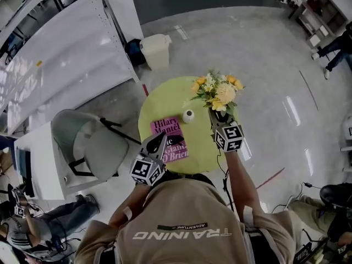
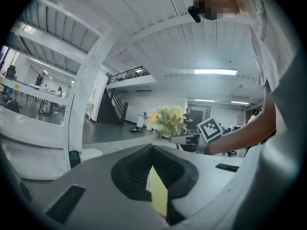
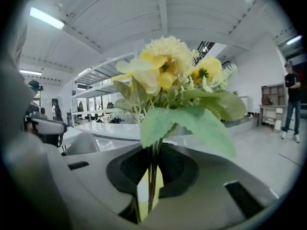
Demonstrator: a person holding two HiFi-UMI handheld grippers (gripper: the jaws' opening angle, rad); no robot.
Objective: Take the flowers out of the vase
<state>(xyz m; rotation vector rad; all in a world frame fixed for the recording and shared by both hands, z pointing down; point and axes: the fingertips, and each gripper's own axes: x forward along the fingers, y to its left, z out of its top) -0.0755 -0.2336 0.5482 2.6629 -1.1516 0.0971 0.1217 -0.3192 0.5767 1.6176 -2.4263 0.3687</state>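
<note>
A bunch of yellow flowers [image 1: 217, 91] with green leaves hangs above the far right side of the round green table [image 1: 165, 100]. My right gripper [image 1: 213, 113] is shut on its thin stems [image 3: 152, 176], and the blooms [image 3: 165, 66] fill the right gripper view. The small white vase [image 1: 188, 116] stands upright on the table, left of the bunch and apart from it. My left gripper [image 1: 159, 141] is over a pink book [image 1: 165, 128], jaws together with nothing between them. The left gripper view shows the bouquet [image 2: 170, 119] ahead.
A grey chair [image 1: 91, 142] stands close to the table's left side, with a white desk [image 1: 38, 164] beyond it. A white bin [image 1: 155, 49] sits on the floor behind the table. A person sits at the lower left, and shelving is at the far right.
</note>
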